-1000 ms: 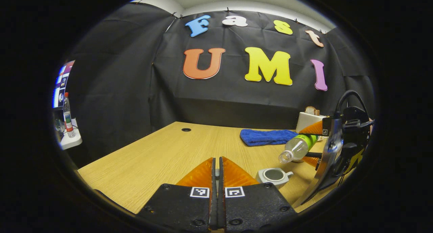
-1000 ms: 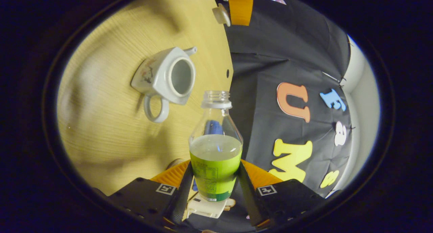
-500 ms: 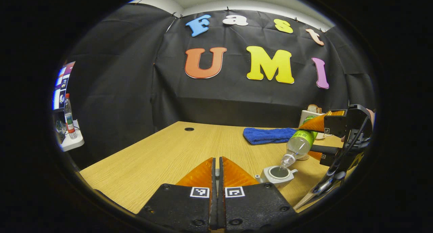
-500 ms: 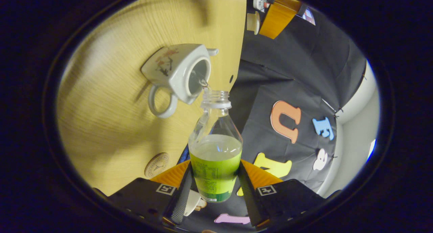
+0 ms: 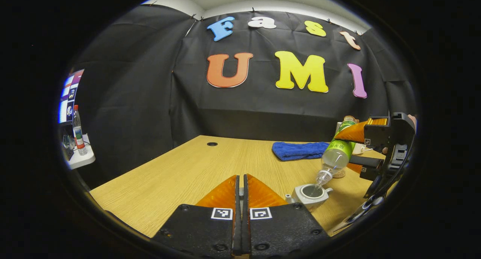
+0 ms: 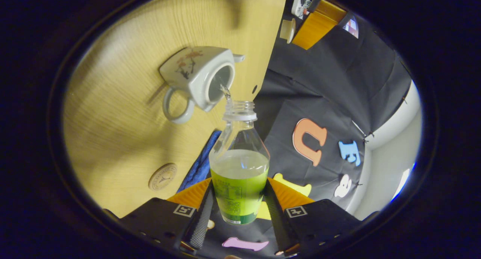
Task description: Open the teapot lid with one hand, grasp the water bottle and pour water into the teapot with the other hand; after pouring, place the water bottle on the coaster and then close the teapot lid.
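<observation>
A white teapot (image 5: 310, 193) stands open on the wooden table (image 5: 180, 172). In the right gripper view the teapot (image 6: 199, 74) shows its mouth and ring handle. My right gripper (image 6: 239, 187) is shut on a clear water bottle (image 6: 239, 165) with a green label. Tilted neck-down, the bottle (image 5: 336, 153) sends a thin stream (image 6: 225, 91) into the pot, with the right gripper (image 5: 347, 150) around its body. My left gripper (image 5: 241, 184) is shut, off to the pot's left and above the table. The small white lid (image 6: 288, 29) sits at its fingertips. A round coaster (image 6: 162, 176) lies near the pot.
A folded blue towel (image 5: 297, 150) lies at the back of the table, beyond the coaster (image 5: 340, 173). A cable hole (image 5: 212, 143) marks the far left part of the tabletop. Off the table at the left, a small shelf carries another bottle (image 5: 77, 131).
The right gripper has tipped the bottle from nearly level to steeply neck-down over the teapot, and water now runs into it. The left gripper has barely moved.
</observation>
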`<state>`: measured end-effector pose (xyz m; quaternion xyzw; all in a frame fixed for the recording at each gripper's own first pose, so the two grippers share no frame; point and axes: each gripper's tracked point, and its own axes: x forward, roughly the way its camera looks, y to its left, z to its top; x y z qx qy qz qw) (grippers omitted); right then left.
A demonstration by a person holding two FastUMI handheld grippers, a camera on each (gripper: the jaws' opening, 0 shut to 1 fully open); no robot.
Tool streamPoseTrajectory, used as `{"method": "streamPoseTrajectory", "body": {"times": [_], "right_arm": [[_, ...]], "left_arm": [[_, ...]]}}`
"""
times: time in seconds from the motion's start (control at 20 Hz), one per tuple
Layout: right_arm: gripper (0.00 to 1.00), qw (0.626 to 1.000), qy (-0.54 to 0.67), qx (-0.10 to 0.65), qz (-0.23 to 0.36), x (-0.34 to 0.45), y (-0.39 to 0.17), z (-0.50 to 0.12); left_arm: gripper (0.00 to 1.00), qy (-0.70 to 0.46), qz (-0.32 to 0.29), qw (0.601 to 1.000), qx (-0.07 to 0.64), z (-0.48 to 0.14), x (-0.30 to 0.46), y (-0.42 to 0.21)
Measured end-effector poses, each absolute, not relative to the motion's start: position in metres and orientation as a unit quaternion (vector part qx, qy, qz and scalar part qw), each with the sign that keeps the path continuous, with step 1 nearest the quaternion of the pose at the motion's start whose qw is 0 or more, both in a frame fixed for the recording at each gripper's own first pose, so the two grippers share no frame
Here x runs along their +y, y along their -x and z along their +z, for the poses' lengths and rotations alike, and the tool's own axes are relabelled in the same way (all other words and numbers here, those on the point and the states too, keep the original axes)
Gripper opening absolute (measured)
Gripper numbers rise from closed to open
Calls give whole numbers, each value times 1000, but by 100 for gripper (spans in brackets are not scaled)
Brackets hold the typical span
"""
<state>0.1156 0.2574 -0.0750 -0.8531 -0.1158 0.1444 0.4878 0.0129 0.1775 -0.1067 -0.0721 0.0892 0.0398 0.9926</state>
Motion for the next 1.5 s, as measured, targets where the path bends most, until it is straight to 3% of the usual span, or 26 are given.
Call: {"method": "streamPoseTrajectory", "body": {"times": [0.4,0.75,1.05,1.35,1.5], "right_arm": [[72,476,859,-124,142,260,-115,-72],[72,491,849,-120,154,263,-115,-72],[72,569,794,-71,201,260,-109,-77],[73,692,673,-12,262,250,-105,-88],[72,771,576,18,272,238,-107,-79]], "left_arm": [[3,71,38,993,88,-105,176,-12],[3,65,38,993,87,-101,176,-11],[3,58,45,994,80,-94,181,-9],[3,48,37,995,74,-84,173,-7],[2,47,31,996,70,-80,165,-8]]}}
